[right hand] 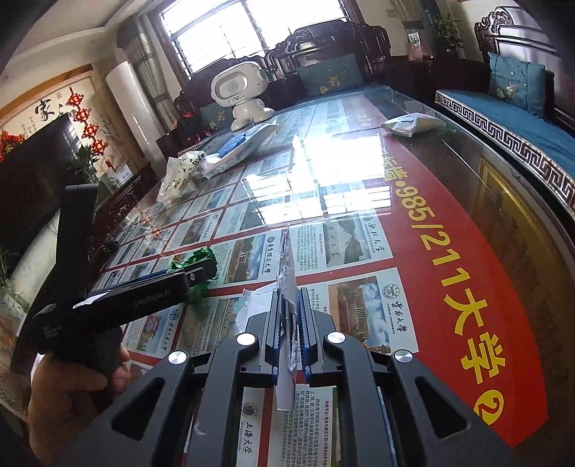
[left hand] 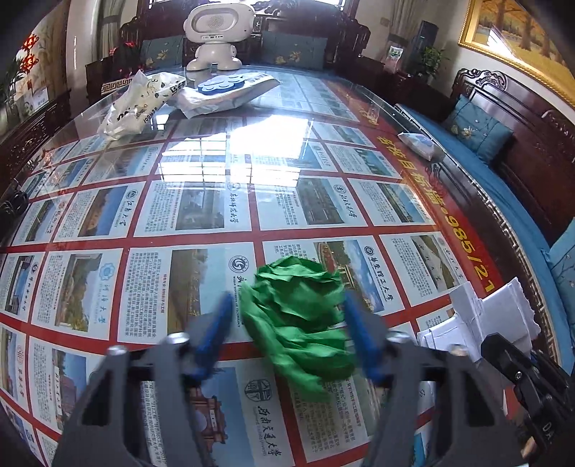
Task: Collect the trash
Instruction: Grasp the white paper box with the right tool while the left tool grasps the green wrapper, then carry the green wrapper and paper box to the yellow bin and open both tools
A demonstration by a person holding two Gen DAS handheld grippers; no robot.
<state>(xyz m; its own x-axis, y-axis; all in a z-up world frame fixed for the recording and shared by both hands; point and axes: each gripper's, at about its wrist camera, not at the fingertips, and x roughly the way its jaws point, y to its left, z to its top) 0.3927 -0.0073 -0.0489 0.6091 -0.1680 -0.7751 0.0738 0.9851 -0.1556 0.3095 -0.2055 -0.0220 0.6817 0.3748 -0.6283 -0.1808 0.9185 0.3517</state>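
Note:
A crumpled green paper (left hand: 298, 319) lies on the glass table (left hand: 201, 222), between the blue-padded fingers of my left gripper (left hand: 287, 316). The fingers are open on either side of it and do not squeeze it. The green paper also shows in the right wrist view (right hand: 196, 260), behind the left gripper's body. My right gripper (right hand: 289, 305) is shut on a torn white paper (right hand: 287, 273), held on edge above the table. That white paper also shows in the left wrist view (left hand: 481, 316), at the right.
A white toy robot (left hand: 215, 32) stands at the far end. Near it lie a white plastic bag (left hand: 136, 104), a flat packet with a blue piece (left hand: 226, 89), and a small packet (left hand: 420, 145) by the right edge. Wooden benches with blue cushions (left hand: 478, 129) surround the table.

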